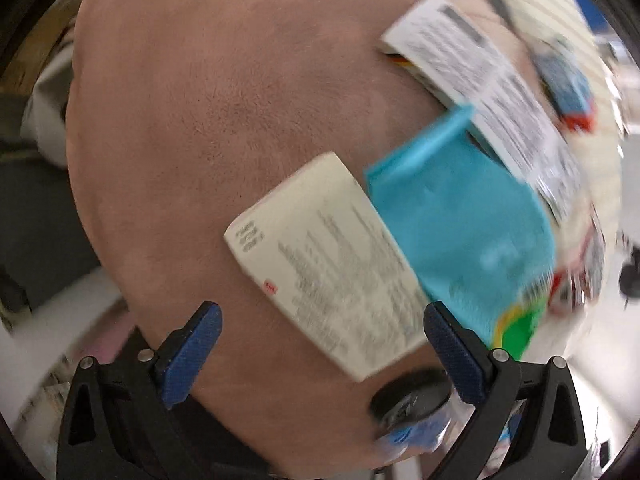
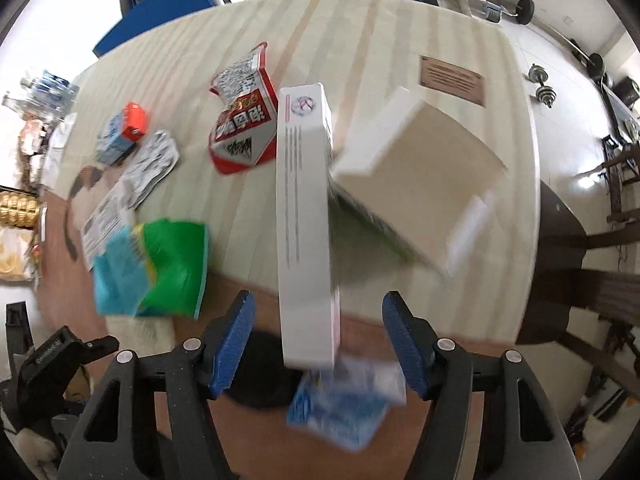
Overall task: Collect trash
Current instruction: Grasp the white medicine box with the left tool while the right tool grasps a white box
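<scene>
The striped table (image 2: 400, 32) carries scattered packaging. Right hand-held gripper (image 2: 318, 340): jaws part open around the white carton (image 2: 304, 220), no pad contact; centre before closing. Left hand-held gripper (image 1: 322, 354): wide, empty, above the cream box (image 1: 320, 256) near the table's edge

tall carton (image 2: 306, 216) left of, touching open box (image 2: 420, 176) | snack bag (image 2: 244, 120) behind | both on table (image 2: 400, 40)

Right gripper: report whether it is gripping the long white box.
Not gripping. The right gripper stands open around the long white box: a clear gap shows between each blue pad and the box's sides.
</scene>
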`<control>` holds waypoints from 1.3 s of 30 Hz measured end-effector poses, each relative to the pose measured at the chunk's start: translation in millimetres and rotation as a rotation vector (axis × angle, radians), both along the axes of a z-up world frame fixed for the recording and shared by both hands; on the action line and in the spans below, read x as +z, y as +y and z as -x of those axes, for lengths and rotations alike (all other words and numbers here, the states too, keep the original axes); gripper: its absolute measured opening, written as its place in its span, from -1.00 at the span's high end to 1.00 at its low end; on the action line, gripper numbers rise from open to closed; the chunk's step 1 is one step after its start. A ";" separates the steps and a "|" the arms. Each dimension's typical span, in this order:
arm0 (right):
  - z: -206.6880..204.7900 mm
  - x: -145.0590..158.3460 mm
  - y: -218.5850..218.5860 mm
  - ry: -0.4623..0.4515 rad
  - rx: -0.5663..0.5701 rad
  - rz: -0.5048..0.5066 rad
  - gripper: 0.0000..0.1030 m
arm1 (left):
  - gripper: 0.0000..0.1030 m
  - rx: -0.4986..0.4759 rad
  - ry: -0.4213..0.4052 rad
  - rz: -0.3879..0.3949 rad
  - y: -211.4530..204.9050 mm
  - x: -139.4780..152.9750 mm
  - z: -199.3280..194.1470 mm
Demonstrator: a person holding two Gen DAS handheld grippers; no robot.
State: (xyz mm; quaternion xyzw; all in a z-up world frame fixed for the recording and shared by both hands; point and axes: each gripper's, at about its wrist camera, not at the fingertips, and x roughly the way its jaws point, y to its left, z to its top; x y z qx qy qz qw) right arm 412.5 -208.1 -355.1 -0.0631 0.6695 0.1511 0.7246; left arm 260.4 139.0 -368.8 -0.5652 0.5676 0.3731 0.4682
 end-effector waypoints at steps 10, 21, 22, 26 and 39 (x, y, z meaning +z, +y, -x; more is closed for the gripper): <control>-19.7 -40.6 35.2 0.039 0.050 0.048 0.07 | -0.74 -0.039 0.031 -0.014 0.0 -26.8 8.1; 4.3 -49.3 29.9 0.109 0.145 0.066 0.22 | -0.79 -0.402 0.163 -0.057 -37.0 -61.3 44.1; 4.5 -49.7 31.3 0.104 0.140 0.071 0.21 | -0.78 -0.343 0.144 -0.068 -35.3 -67.2 57.0; -2.4 -59.2 50.9 0.074 0.142 0.114 0.20 | -0.44 -0.318 0.095 -0.098 -54.8 -69.5 77.8; 20.3 -18.2 56.5 -0.070 0.158 0.084 0.30 | -0.44 -0.642 0.099 -0.517 -114.7 -16.6 116.3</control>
